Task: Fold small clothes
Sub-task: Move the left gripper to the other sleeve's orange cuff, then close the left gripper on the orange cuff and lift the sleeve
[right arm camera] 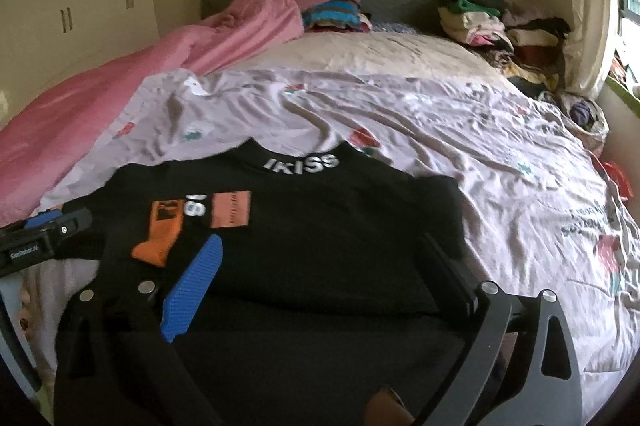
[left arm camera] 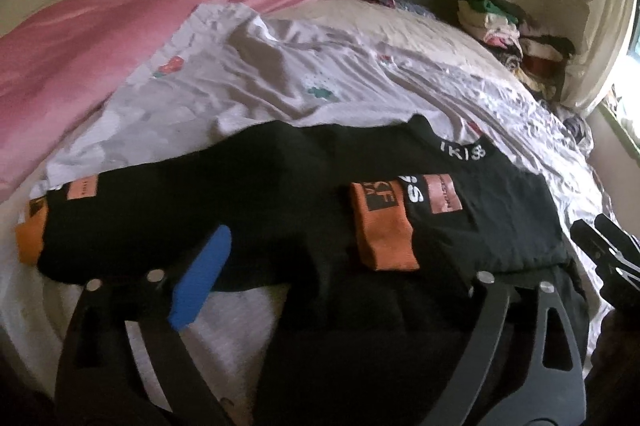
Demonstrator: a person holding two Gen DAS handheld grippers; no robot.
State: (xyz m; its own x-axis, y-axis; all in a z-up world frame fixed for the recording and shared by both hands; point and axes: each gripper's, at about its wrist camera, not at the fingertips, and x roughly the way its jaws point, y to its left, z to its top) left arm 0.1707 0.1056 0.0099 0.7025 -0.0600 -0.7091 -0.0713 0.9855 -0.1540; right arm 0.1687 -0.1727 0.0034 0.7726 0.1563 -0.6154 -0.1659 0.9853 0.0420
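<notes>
The black top (right arm camera: 320, 226) lay flat on the floral sheet (right arm camera: 460, 129), collar lettering away from the fingers, one orange-cuffed sleeve (left arm camera: 384, 230) already laid across its chest. The other sleeve (left arm camera: 32, 230) reached out past the left fingers' blue pad (left arm camera: 200, 282). Both tools hung just above the near hem. The left gripper (left arm camera: 340, 274) had its fingers spread wide with nothing between them, and the right gripper (right arm camera: 320, 266) stood just as wide and empty over the garment's near half. It looked like a release between folds. To do the next one well, I'd say each tool should come down on the hem corners, pinch only the cloth and not the sheet beneath, and carry both sides evenly so the fold lands square. Beyond the fingers, the pink blanket (right arm camera: 100, 93) and the stacked clothes (right arm camera: 480, 21) sat well apart.
</notes>
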